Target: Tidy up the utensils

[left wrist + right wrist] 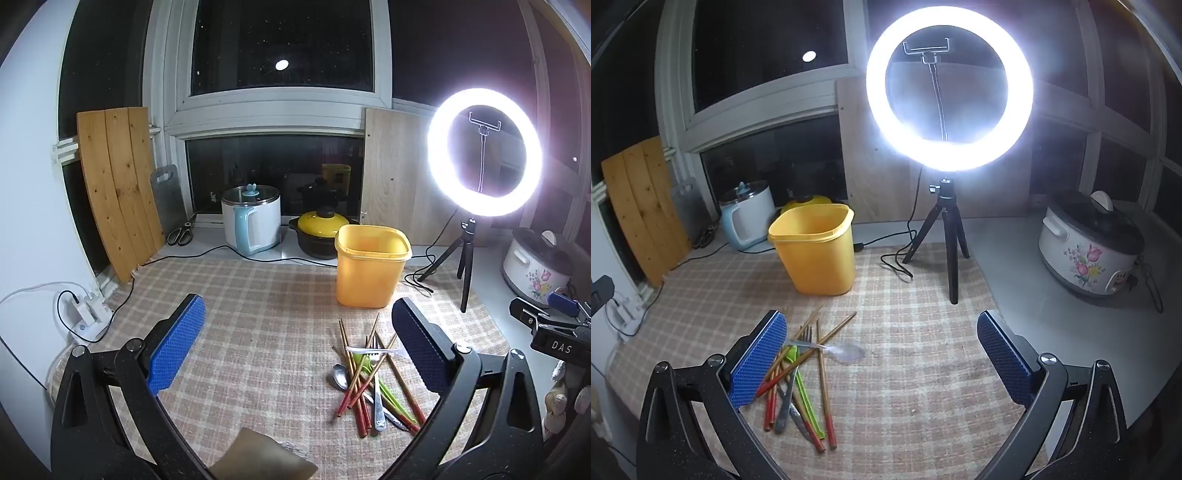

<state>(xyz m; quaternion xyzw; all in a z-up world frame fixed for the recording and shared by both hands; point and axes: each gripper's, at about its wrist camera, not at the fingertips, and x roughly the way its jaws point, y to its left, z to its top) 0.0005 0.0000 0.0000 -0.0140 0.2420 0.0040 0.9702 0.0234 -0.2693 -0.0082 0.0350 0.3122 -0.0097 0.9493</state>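
A loose pile of utensils (373,384) lies on the checked cloth: red-tipped chopsticks, a metal spoon, a metal fork, a green plastic piece and a clear plastic spoon (846,350). The pile also shows in the right wrist view (798,384). An empty yellow tub (369,269) stands upright behind it, also in the right wrist view (816,251). My left gripper (299,354) is open and empty, the pile beside its right finger. My right gripper (882,365) is open and empty, the pile beside its left finger. The right gripper shows at the left wrist view's right edge (554,328).
A lit ring light on a tripod (949,240) stands right of the tub, its cable trailing on the cloth. A flowered slow cooker (1089,251) sits far right. A white kettle pot (253,225), a yellow-lidded clay pot (321,229), scissors and wooden boards line the window. A power strip (85,314) lies at left.
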